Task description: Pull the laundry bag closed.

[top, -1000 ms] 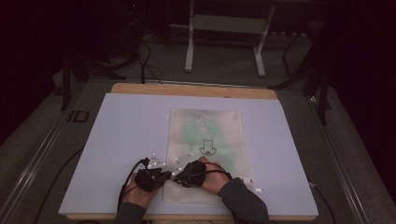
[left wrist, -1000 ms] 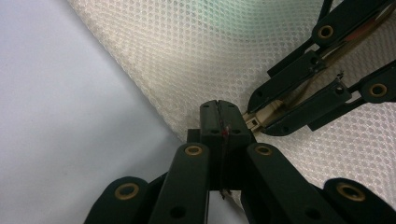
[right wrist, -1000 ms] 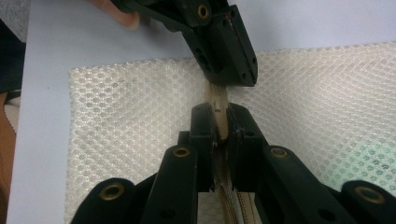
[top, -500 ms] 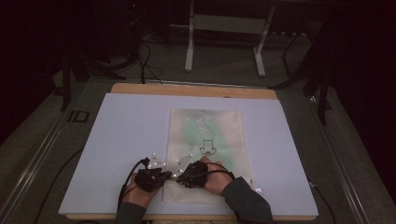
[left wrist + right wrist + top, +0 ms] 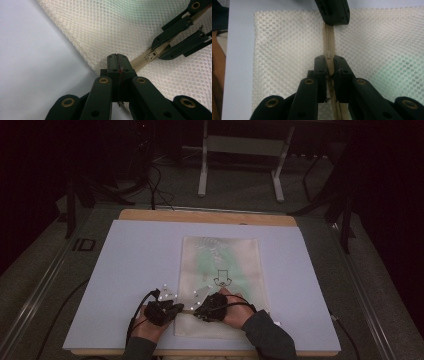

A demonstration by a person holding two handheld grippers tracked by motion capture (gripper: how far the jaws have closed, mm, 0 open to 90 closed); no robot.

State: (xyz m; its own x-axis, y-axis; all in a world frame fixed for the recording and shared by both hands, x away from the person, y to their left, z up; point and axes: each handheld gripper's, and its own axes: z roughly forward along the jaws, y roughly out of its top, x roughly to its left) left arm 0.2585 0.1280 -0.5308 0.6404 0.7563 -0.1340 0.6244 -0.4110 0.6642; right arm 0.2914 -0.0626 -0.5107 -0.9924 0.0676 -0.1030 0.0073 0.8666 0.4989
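- The left gripper [image 5: 172,310], jaws pressed together on the end of the beige zipper tape [image 5: 140,63] at the bag's edge, seems placed there to anchor it.
- One flat white mesh pouch with green contents [image 5: 220,265] lies on the pale lavender table mat [image 5: 125,265], near the front edge.
- The right gripper [image 5: 202,309], jaws clamped on the beige zipper slider [image 5: 328,55], looks ready to draw it along.
- Count: two grippers, one pouch, one zipper.

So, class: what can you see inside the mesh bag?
Through the mesh bag, a green shape with a black arrow mark shows. What it is stays unclear; the netting blurs it.
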